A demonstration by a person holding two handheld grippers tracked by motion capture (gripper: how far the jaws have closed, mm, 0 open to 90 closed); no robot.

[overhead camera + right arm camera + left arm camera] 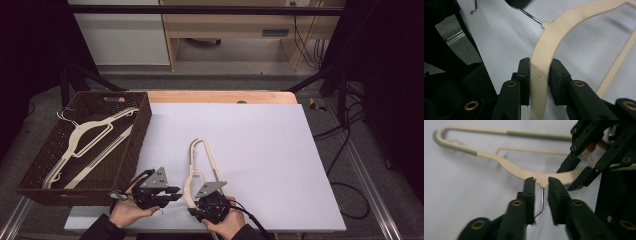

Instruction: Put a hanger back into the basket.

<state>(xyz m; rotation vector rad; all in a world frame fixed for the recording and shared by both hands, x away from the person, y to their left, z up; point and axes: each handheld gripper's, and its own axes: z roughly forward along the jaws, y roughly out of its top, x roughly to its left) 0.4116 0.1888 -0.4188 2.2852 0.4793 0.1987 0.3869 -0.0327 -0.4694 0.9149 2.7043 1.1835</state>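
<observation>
high view shows a white sheet (260, 150) on the table, a brown basket (135, 145) at its left holding two hangers (85, 137). a cream hanger (192, 172) lies on the sheet near the front edge. right gripper (539, 72) is clamped on its arm; left gripper (541, 186) straddles its wire hook (541, 205), jaws apart.

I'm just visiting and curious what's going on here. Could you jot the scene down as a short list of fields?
Work in hand: handling a cream hanger on the white table sheet
Right gripper: shut on the hanger's arm
Left gripper: jaws open either side of the hanger's wire hook, at its neck
Basket: brown, at the table's left, holding another hanger
Hands: one on each gripper
</observation>
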